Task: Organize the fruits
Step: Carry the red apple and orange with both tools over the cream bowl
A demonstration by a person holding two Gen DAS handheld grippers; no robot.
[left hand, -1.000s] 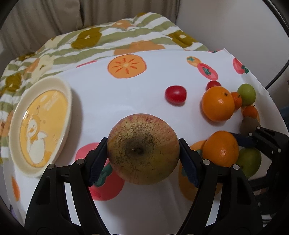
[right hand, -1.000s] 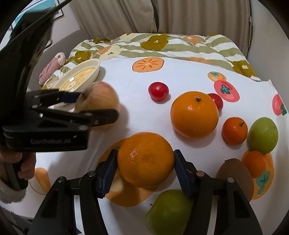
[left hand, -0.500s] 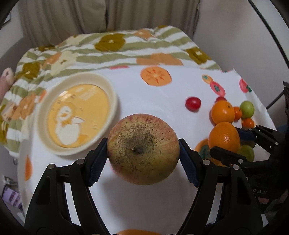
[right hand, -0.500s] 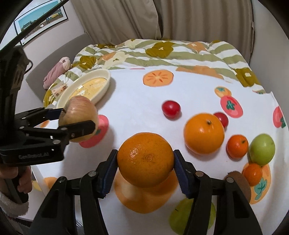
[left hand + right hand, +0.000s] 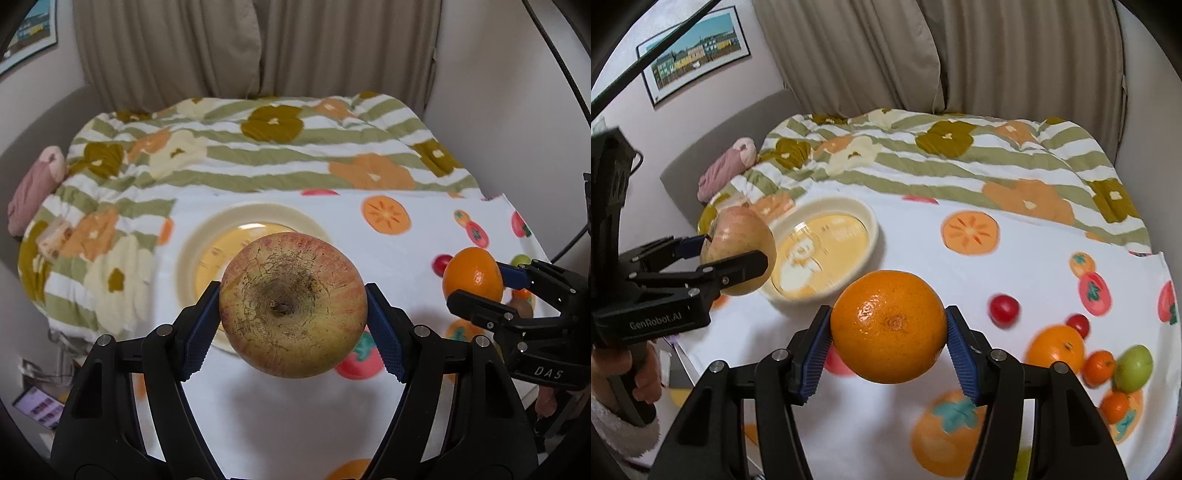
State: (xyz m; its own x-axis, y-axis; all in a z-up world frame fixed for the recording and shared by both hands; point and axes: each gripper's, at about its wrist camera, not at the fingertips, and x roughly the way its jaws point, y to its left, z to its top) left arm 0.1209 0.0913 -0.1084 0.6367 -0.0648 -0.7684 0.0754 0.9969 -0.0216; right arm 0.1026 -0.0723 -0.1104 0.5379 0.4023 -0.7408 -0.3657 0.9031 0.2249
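Observation:
My left gripper is shut on a large yellow-red apple, held in the air above the near rim of the cream plate. The right wrist view shows that apple at the left, hanging beside the plate. My right gripper is shut on a big orange, lifted over the white fruit-print cloth. In the left wrist view the same orange sits at the right between black fingers.
Other fruit lies at the cloth's right side: a cherry tomato, an orange, a small tangerine and a green fruit. A striped flowered quilt lies behind. A hand grips the left tool.
Both grippers have risen with their fruit and swung left toward the plate. The orange left the cloth. The plate now lies straight behind the apple.

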